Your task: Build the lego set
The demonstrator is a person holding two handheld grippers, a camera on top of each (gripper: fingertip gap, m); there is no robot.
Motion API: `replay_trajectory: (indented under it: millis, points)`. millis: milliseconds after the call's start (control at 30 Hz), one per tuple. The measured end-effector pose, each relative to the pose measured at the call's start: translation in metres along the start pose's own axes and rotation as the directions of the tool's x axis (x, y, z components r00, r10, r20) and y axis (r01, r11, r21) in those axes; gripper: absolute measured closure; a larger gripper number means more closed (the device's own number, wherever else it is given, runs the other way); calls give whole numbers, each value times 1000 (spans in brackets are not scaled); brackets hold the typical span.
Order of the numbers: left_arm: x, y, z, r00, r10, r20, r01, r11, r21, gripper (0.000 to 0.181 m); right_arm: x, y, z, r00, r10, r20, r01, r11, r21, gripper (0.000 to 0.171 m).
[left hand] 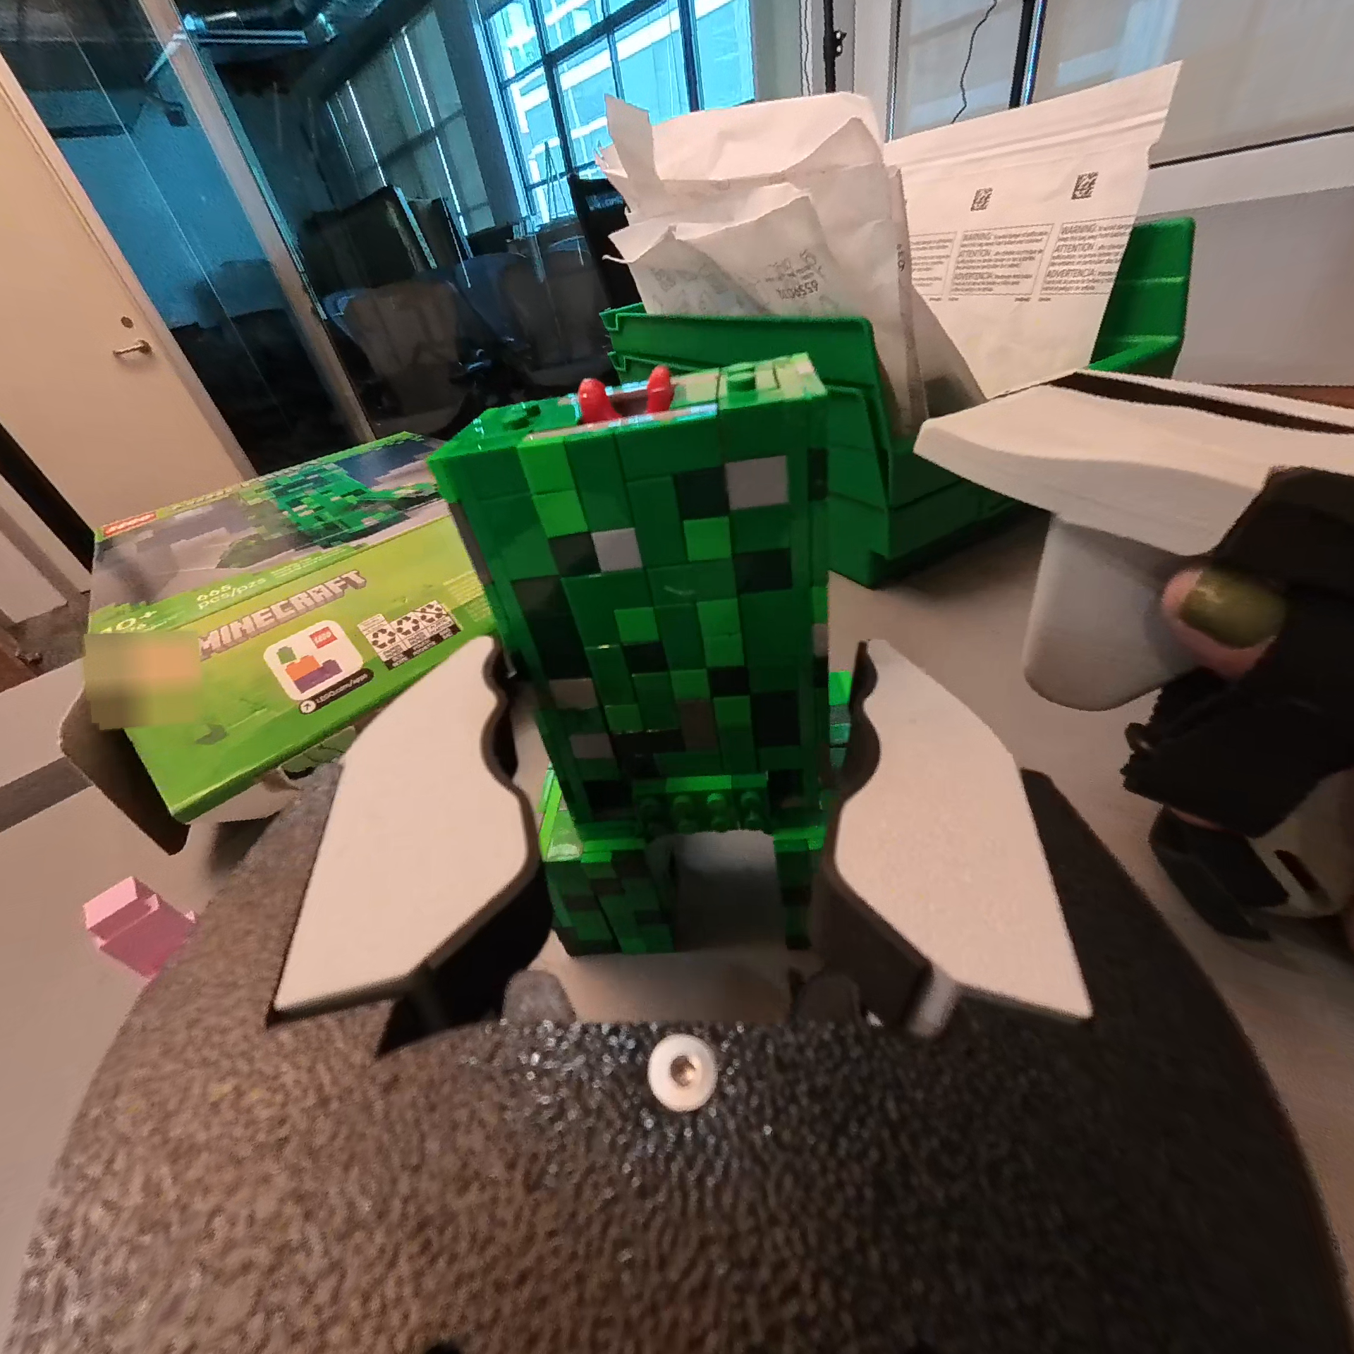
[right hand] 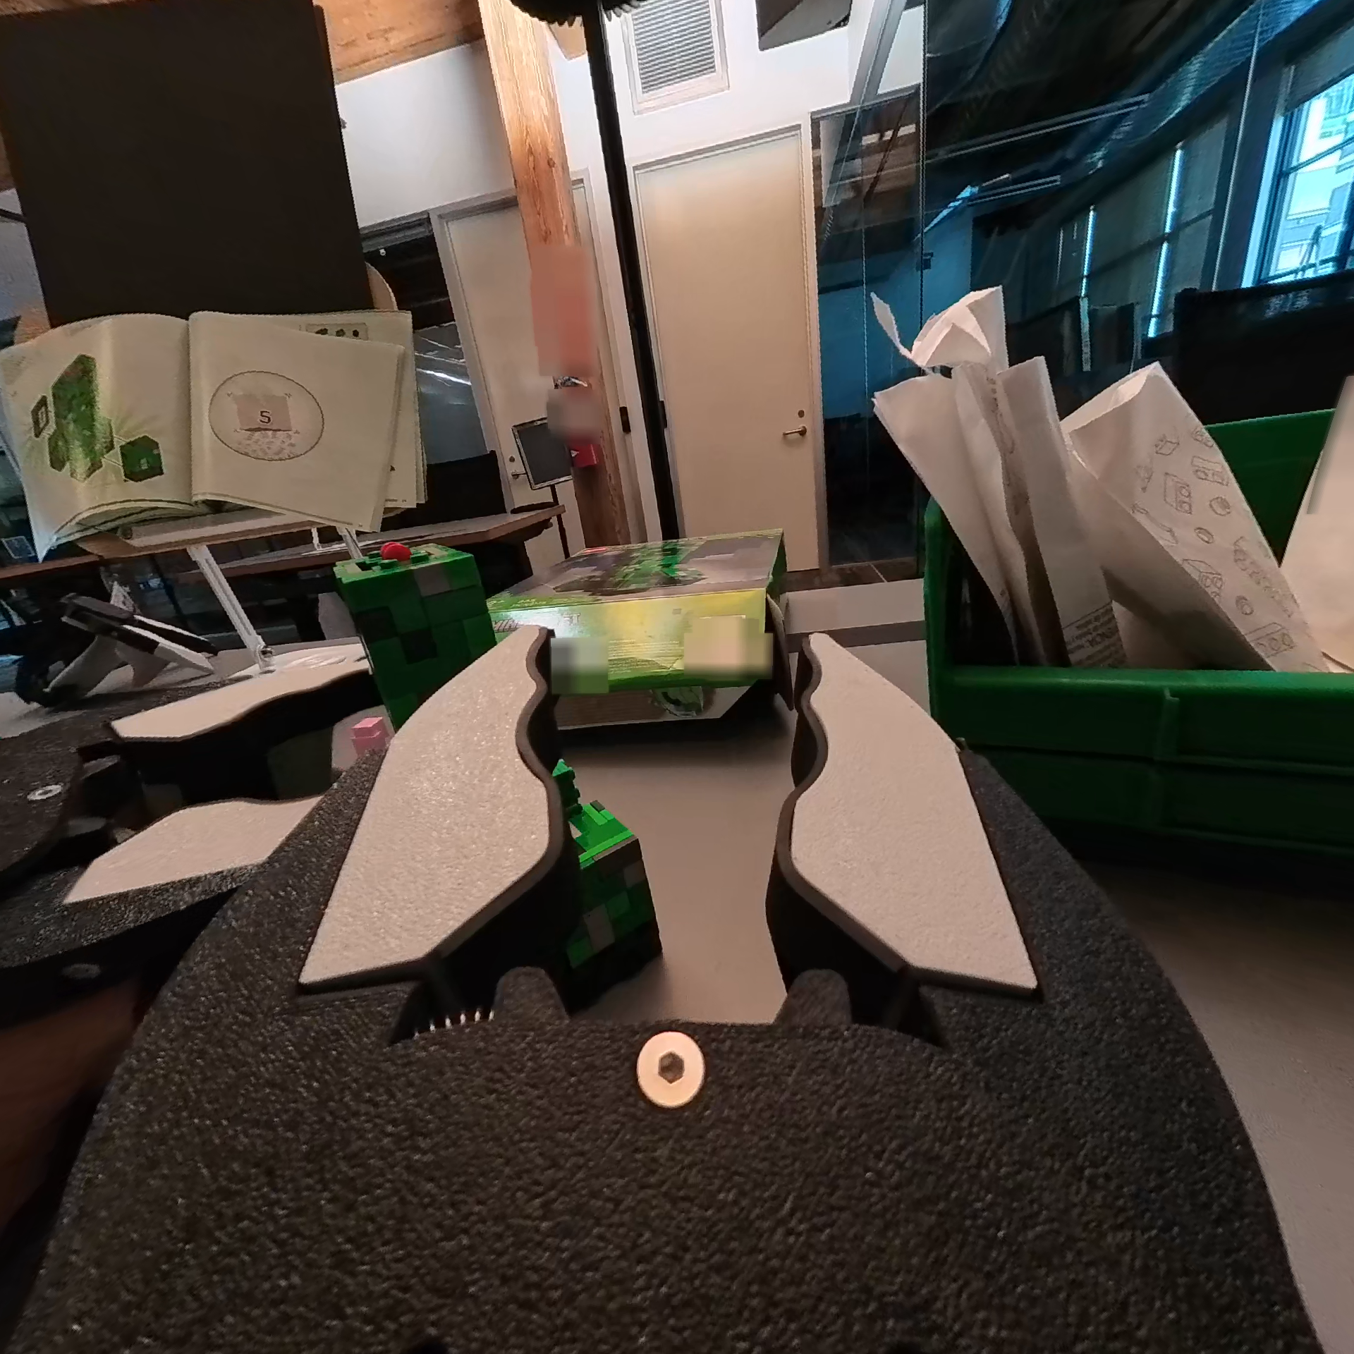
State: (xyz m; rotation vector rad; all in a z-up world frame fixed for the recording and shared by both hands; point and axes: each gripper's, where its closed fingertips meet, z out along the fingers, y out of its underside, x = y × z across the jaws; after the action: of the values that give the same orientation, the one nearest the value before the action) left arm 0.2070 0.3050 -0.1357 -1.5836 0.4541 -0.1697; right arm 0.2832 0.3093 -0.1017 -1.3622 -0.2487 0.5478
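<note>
The tall green pixel-patterned Lego figure (left hand: 674,623) stands upright on the grey table, with two red pieces (left hand: 623,399) on top. My left gripper (left hand: 681,674) has its fingers against the figure's two sides and holds it. The figure also shows in the right wrist view (right hand: 417,623), with the left gripper (right hand: 220,769) beside it. My right gripper (right hand: 674,652) is open. A small green block assembly (right hand: 608,894) stands on the table between its fingers, close to the left finger (right hand: 454,791), not clamped.
The green Lego box (left hand: 293,623) (right hand: 659,608) lies behind the figure. A green bin (right hand: 1136,733) (left hand: 733,337) holds white paper bags (right hand: 989,476). An open instruction booklet (right hand: 205,417) stands on a stand at the far left. A pink piece (left hand: 132,923) lies on the table. A hand (left hand: 1231,608) shows at the right.
</note>
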Motion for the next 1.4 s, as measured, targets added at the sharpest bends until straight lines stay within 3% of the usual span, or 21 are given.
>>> replay_trajectory:
  millis: [133, 233, 300, 467, 567, 700, 1400]
  points:
    - [-1, 0, -2, 1000, 16, 1, -16, 1000, 4, 83, 0, -1, 0, 1000, -1, -2, 1, 1000, 2, 109]
    - [-7, -3, -19, 1000, 21, 9, -21, 999, 44, 57, 3, -2, -3, 1000, -9, -16, 9, 1000, 8, 109]
    - [-14, -4, -34, 999, 32, 21, -33, 997, 73, 51, 6, -4, -6, 1000, -3, -22, 3, 1000, 13, 109]
    - [-20, 27, -51, 994, -53, -93, 39, 989, -143, 73, 12, -7, -9, 998, 38, -40, -37, 999, 28, 109]
    - [-12, 41, -53, 978, -103, -183, 55, 966, -252, 66, 12, -7, -9, 998, 35, -43, -34, 999, 29, 109]
    - [-1, 58, -51, 963, -110, -245, 11, 928, -371, 88, 10, -6, -8, 999, 20, -39, -20, 1000, 19, 109]
    - [1, 56, -24, 964, -98, -246, 0, 929, -370, 97, 8, -4, -6, 999, 9, -33, -9, 1000, 7, 109]
